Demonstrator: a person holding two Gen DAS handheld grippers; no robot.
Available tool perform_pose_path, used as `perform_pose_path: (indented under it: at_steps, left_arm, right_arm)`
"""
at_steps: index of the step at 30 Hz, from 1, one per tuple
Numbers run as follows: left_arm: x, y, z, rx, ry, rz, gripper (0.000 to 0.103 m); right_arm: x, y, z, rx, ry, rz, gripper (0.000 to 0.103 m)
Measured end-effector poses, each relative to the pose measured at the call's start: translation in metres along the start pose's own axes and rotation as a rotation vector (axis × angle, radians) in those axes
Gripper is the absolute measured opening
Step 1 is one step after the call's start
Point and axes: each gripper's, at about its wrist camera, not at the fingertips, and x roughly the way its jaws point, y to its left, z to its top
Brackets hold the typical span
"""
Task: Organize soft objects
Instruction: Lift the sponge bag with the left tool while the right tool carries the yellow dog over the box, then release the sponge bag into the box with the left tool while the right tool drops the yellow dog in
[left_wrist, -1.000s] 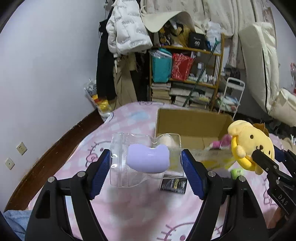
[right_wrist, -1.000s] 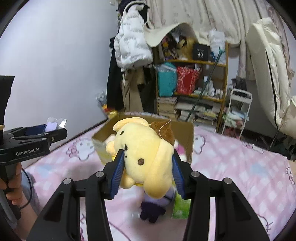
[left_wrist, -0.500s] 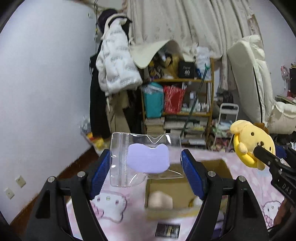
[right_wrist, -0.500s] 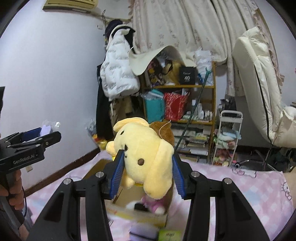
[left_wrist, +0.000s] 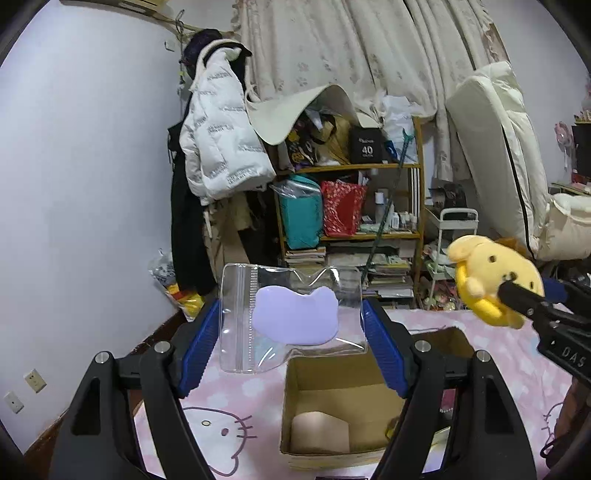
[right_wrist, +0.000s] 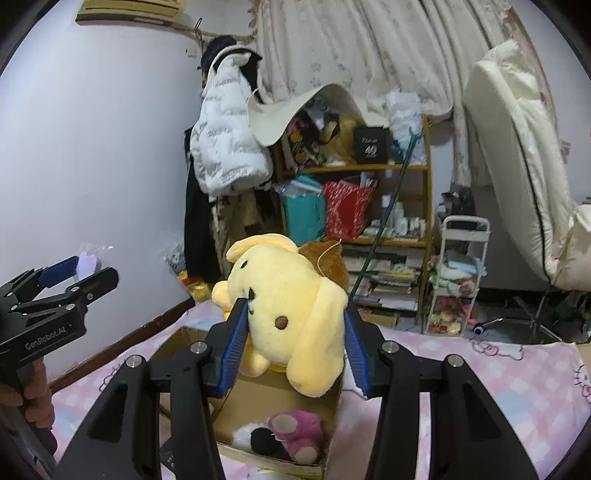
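Note:
My left gripper (left_wrist: 291, 332) is shut on a clear zip bag (left_wrist: 291, 317) with a soft purple cat-shaped piece (left_wrist: 295, 315) inside, held in the air above the near-left rim of an open cardboard box (left_wrist: 295, 424). My right gripper (right_wrist: 293, 339) is shut on a yellow dog plush (right_wrist: 291, 314) with a brown cap, held above the same box (right_wrist: 332, 417). The plush also shows at the right of the left wrist view (left_wrist: 491, 280). The left gripper shows at the left of the right wrist view (right_wrist: 74, 277). A pink plush (right_wrist: 295, 435) lies in the box.
The box sits on a bed with a pink Hello Kitty sheet (left_wrist: 229, 417). A beige soft item (left_wrist: 317, 432) lies in the box. Behind stand a cluttered shelf (left_wrist: 351, 221), a hanging white jacket (left_wrist: 218, 136), a small trolley (right_wrist: 458, 277) and a leaning mattress (left_wrist: 495, 155).
Both grippers have risen and moved forward with their loads, so the box now lies low in both views, beneath the held items. Both grips are unchanged.

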Motion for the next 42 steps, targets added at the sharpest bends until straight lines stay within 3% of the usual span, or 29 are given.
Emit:
perform_pose_path:
  at_steps: [17,30,42]
  left_arm:
    - [0.056,-0.002,-0.036,-0.055,0.208,-0.074,0.076]
    - [0.059,-0.014,-0.053,-0.01,0.261,-0.077,0.077]
    - [0.05,-0.018,-0.051,0.02,0.261,-0.066,0.077]
  right_arm:
    - [0.049,-0.001,-0.042,0.019,0.144,0.064,0.052]
    - [0.056,0.001,-0.051,0.012,0.207,0.078,0.053]
    - [0.049,0.004,-0.057,0.003,0.237,0.108,0.058]
